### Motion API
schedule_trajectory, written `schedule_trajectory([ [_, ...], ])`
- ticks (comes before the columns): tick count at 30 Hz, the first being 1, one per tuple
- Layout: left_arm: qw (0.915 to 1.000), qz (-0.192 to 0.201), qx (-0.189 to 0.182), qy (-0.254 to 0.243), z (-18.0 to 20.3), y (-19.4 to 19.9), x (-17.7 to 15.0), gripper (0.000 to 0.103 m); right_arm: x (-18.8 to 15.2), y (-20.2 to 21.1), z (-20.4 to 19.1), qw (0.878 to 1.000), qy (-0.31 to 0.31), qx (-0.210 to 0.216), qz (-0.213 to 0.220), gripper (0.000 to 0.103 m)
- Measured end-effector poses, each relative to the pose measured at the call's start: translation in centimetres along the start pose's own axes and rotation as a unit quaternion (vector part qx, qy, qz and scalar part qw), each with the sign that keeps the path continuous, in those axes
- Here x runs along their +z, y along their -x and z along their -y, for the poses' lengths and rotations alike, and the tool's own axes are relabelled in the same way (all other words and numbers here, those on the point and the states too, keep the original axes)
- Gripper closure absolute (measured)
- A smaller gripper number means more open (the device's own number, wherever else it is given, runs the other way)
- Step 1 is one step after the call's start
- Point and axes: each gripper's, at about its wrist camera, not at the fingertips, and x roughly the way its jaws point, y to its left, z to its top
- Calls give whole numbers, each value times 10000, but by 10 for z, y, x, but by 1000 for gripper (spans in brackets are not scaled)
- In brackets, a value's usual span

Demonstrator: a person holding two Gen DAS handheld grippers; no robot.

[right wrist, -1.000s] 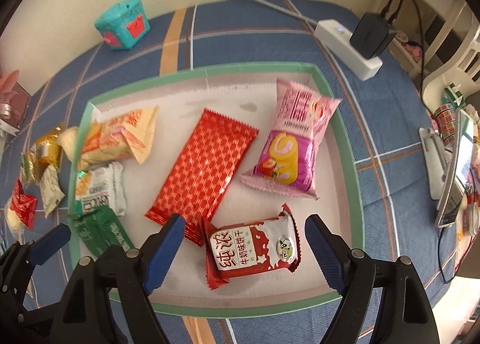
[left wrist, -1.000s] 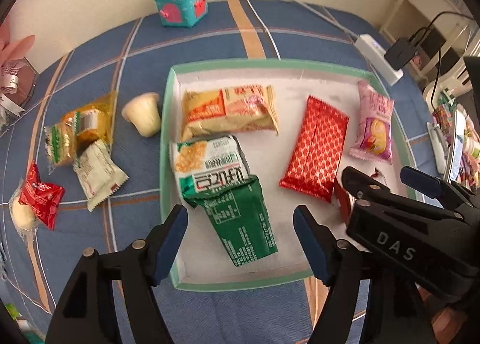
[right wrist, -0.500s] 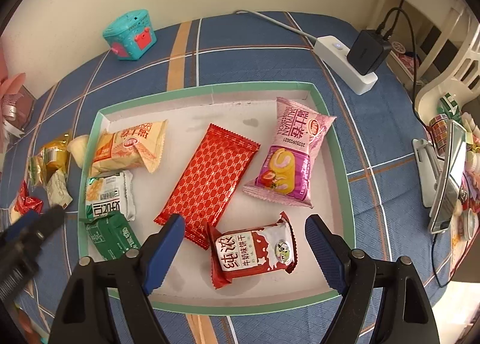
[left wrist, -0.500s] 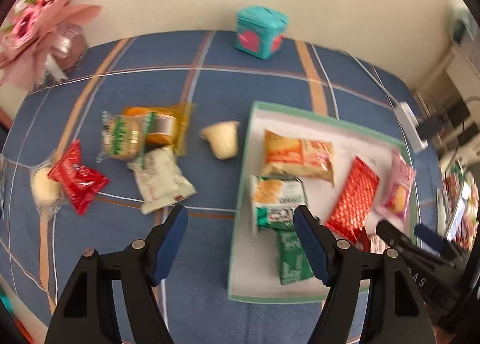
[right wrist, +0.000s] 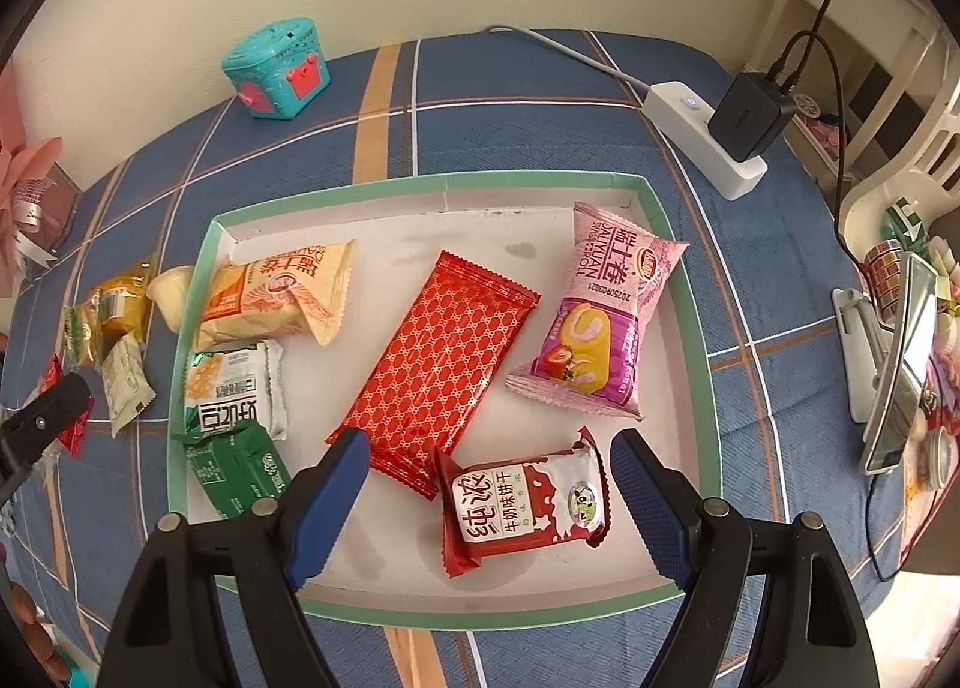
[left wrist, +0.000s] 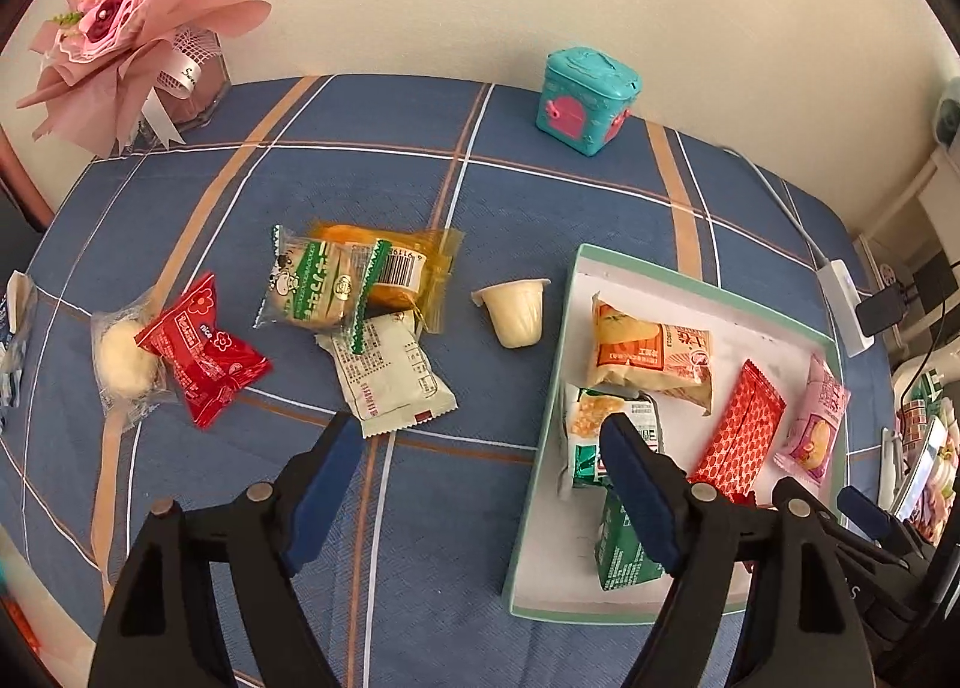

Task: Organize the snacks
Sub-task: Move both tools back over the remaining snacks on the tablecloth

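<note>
Blue plaid cloth (left wrist: 540, 196) over the desk, seen from the left wrist: loose snacks on it, namely a red candy packet (left wrist: 204, 349), a green-and-white biscuit pack (left wrist: 315, 286) lying on an orange pack (left wrist: 399, 274), a white sachet (left wrist: 387, 373), a jelly cup (left wrist: 516, 310) just beside the tray (left wrist: 543, 430). Left tool (left wrist: 480, 484) above bare cloth, jaws opening, nothing between them.

From the right wrist: right tool (right wrist: 486, 499) spread wide, released, over the tray's (right wrist: 690, 292) near end, with a red-and-white milk biscuit pack (right wrist: 525, 502) lying between the fingers, untouched. Red patterned bar (right wrist: 438, 364) and pink roll pack (right wrist: 600, 322) further in.
</note>
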Motion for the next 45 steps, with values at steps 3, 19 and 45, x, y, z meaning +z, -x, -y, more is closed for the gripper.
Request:
schedule_trajectory([
  [3,10000,7,-2,-26,0,0,0,21,0,0,-2,9999,3,90,56,0],
  [19,9995,317,7,14,-4,4,2,4,3,10,-1,9983,-107,336,468,0],
  [45,9927,467,419,1030,-94,11,16,4,-3,9,-73,9967,449,511,446,0],
])
